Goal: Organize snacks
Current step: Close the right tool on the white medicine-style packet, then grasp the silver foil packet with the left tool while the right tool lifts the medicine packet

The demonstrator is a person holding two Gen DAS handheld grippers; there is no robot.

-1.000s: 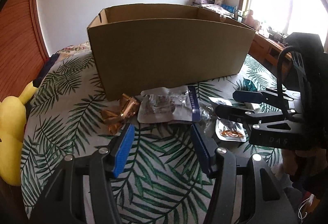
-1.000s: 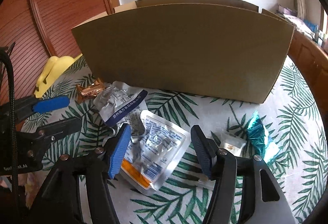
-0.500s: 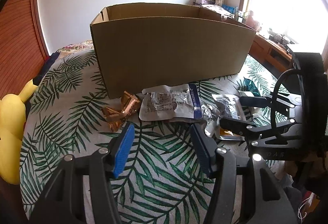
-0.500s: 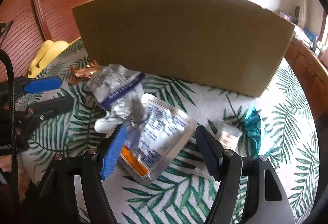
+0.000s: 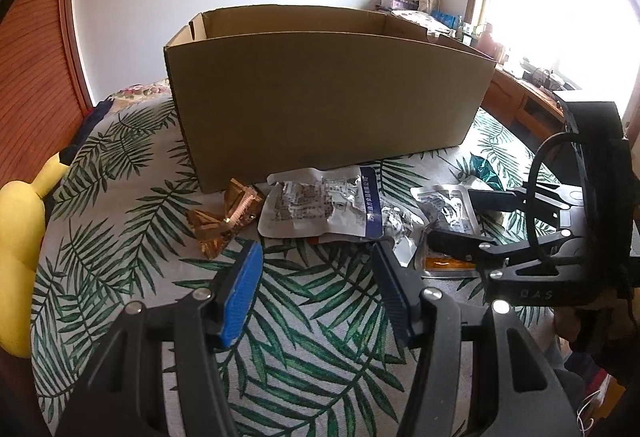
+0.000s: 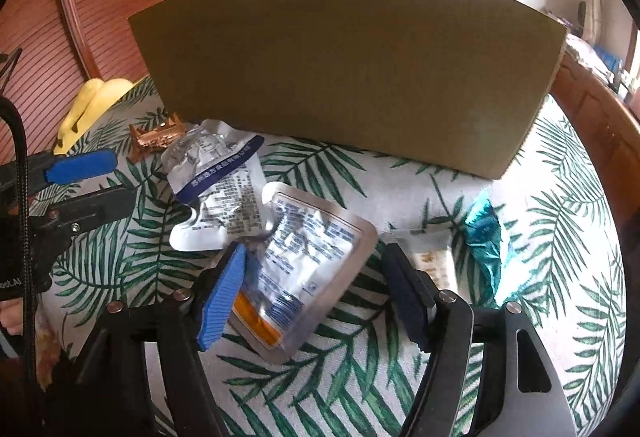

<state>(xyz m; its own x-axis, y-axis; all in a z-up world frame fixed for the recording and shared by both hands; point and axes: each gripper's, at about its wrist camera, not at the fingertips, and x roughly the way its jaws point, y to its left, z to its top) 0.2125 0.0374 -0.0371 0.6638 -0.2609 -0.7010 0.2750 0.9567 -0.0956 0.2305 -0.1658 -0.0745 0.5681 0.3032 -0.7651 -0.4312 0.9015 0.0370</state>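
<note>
My left claw (image 5: 316,285) hangs open over the leaf-print bedspread (image 5: 120,221), nothing between its blue pads, just near of the pile of snacks. My right claw (image 6: 316,293) has just been opening its jaws; they now stand apart around the near end of a silver pouch with blue print and an orange strip (image 6: 304,261). The pouch lies flat on the bedspread between the pads. The left pad looks to be at its edge, though I cannot be sure it touches; the right pad is clear of it.

The cardboard box (image 5: 320,97) sits on the far side of the bed, open at the top, its long wall facing me. The snacks lie in a loose row along its near wall. At the left end is a crumpled gold wrapper (image 5: 228,217), close to the box's near corner. Right of it lies a silver pouch with a dark blue band (image 5: 320,205), and a smaller white-and-silver packet (image 6: 224,213) rests partly under it, just beside the pouch in my right claw. Further right sit a small pale packet (image 6: 432,261), partly hidden behind my right claw's finger, and a teal foil wrapper (image 6: 484,229). A yellow plush toy (image 5: 20,237) lies at the bed's left edge.
</note>
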